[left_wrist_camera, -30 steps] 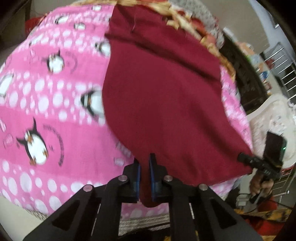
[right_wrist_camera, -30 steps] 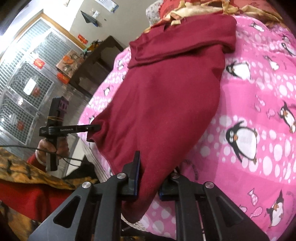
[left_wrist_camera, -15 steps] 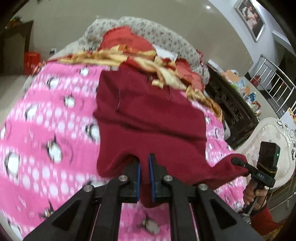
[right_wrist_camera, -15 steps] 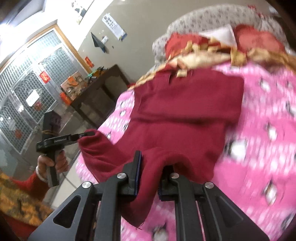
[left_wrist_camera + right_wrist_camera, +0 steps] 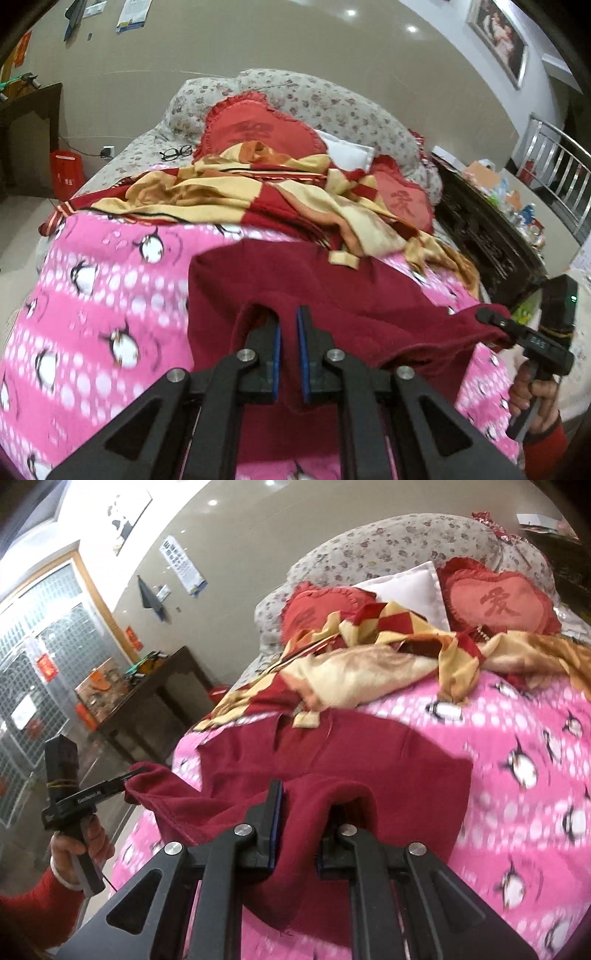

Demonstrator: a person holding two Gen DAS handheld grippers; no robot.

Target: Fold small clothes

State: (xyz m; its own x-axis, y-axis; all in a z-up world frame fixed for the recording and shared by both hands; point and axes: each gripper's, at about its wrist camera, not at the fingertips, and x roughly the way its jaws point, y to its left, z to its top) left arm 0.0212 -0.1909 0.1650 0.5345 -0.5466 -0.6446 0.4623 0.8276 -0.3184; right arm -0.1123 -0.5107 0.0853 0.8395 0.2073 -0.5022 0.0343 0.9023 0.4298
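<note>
The dark red garment [image 5: 343, 291] lies spread on the pink penguin-print blanket [image 5: 96, 306] that covers the bed, its far part flat on the blanket and its near edge lifted off it at two corners. One corner of that edge is pinched between the blue pads of the left gripper [image 5: 289, 328], whose jaws are clenched on a thin fold of the cloth, with the fabric draped over the left finger and hanging down between the two. The other corner is bunched thickly in the right gripper [image 5: 306, 805], which is closed on the garment with a wider gap because of the heap of cloth it clamps; the fabric arches over its right finger and hangs below the jaws. In the left wrist view the right gripper shows at the right edge, held by a hand [image 5: 532, 395] in a red sleeve, with the cloth stretched from its tip. In the right wrist view the left gripper [image 5: 127, 777] shows likewise at the left. Just beyond the garment's far edge lies a crumpled red and yellow cloth [image 5: 236, 192], touching it. Behind that rest two red heart-shaped cushions [image 5: 495, 603], a white pillow [image 5: 410, 587] and a flowered bolster [image 5: 332, 103] against the wall. A dark wooden table [image 5: 159, 686] stands beside the bed.
</note>
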